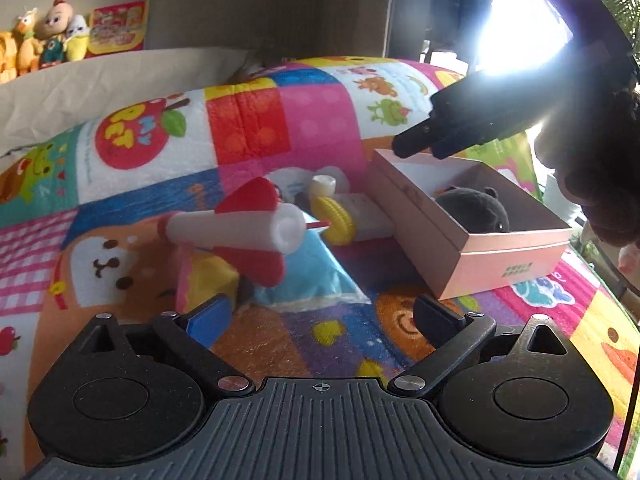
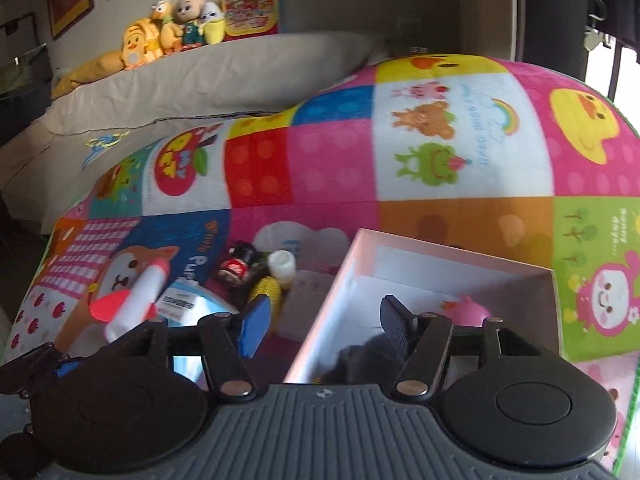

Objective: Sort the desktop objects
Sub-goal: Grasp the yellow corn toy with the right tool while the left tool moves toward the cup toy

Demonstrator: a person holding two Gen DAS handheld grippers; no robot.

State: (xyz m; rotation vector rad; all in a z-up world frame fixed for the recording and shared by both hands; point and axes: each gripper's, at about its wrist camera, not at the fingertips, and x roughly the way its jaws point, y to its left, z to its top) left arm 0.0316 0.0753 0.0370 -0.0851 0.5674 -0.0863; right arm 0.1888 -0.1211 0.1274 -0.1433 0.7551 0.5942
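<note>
Left gripper (image 1: 322,316) fingers apart near toy rocket (image 1: 240,228)

Counted on the patchwork mat (image 2: 332,168): one pink box (image 1: 516,258), holding one dark plush (image 1: 476,208) and one pink toy (image 2: 466,312). Beside the box: one white-and-red toy rocket (image 1: 244,228), one toy corn cob (image 1: 334,220), one small white bottle (image 1: 323,186), one blue packet (image 1: 308,276), one white flat box (image 1: 366,216), one black-and-red figure (image 2: 238,266). On the far ledge: four plush toys (image 2: 172,28), one picture book (image 2: 251,10).
</note>
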